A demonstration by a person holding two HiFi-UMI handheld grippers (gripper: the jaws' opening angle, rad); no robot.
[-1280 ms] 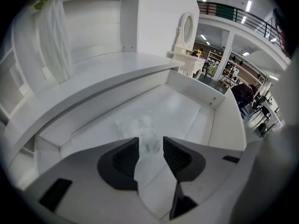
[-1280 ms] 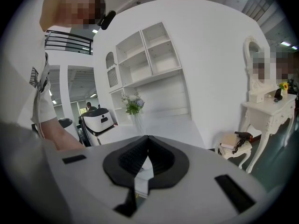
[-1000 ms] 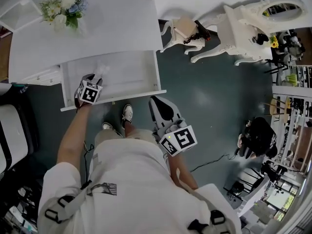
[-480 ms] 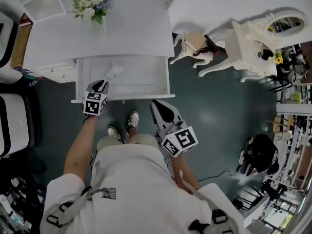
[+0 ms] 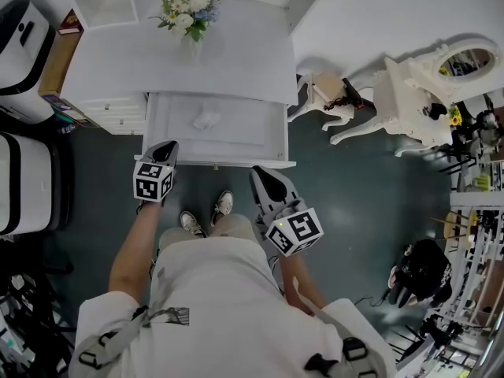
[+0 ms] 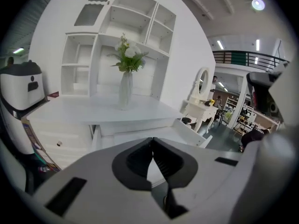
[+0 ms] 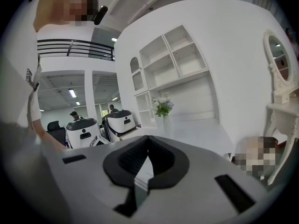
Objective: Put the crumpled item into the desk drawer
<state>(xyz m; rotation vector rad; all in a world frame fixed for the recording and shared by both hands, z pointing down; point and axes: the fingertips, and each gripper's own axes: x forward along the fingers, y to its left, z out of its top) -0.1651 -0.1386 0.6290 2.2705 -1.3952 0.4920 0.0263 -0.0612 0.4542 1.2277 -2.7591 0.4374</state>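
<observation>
Room: white furniture on a dark teal floor (image 5: 354, 203); a white dressing table with an oval mirror (image 5: 441, 77) stands off to my right, well apart from the counter.
Counter: a white counter (image 5: 236, 61) straight ahead of me, its top bare except for the vase; a white shelf unit (image 6: 126, 36) rises behind it.
Drawer: the drawer (image 5: 236, 146) is pulled out toward me and open, white inside, with its front edge nearest my feet.
Right tool: my right tool (image 5: 264, 178) is over the floor, just outside the drawer's front right corner, pointing toward the counter; its 2 jaws meet at the tips with nothing between them (image 7: 148, 140).
Left tool: my left tool (image 5: 167, 148) is just outside the drawer's front left corner; its 2 jaws are pressed together and empty (image 6: 152, 141).
Flowers: a vase of white and pale flowers (image 5: 189, 10) stands upright near the back of the counter.
Crumpled item: a small white wad (image 5: 207, 120) lies on the drawer bottom, left of centre and toward the back, apart from both tools. It looks slightly longer along the drawer's width; it is too lumpy to say that any end points anywhere.
</observation>
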